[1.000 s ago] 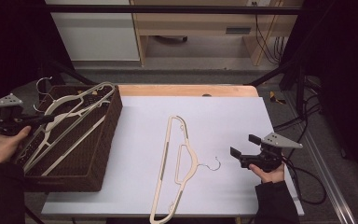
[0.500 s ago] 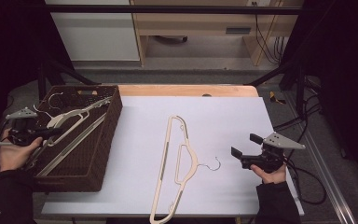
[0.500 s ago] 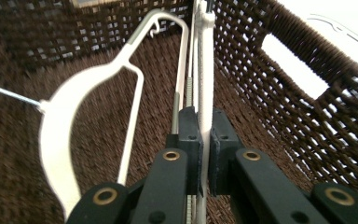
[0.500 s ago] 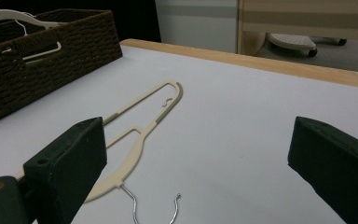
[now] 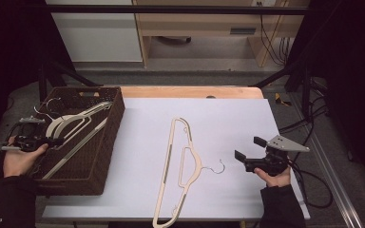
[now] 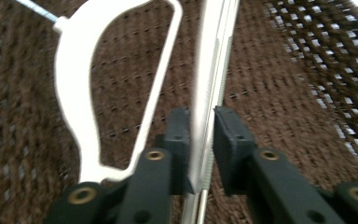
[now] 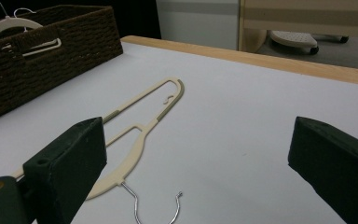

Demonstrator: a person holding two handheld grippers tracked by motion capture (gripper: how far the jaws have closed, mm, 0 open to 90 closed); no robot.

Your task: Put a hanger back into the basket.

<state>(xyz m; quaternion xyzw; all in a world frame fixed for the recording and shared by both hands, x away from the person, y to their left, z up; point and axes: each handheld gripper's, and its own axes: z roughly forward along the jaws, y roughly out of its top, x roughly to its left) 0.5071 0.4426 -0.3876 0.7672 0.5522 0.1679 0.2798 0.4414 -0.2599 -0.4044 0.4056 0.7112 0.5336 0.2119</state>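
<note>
While my left gripper (image 6: 200, 140) sits low inside the wicker basket (image 5: 105, 156), its jaws have just been opening around a white hanger's bar (image 6: 209, 70) (barely apart). Right of the basket, my right gripper (image 5: 247, 161) gapes wide beside the cream hanger (image 5: 180, 166).

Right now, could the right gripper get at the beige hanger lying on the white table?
Probably yes. The right gripper is open, facing the hanger, whose wire hook lies nearby, with bare table between them.
</note>
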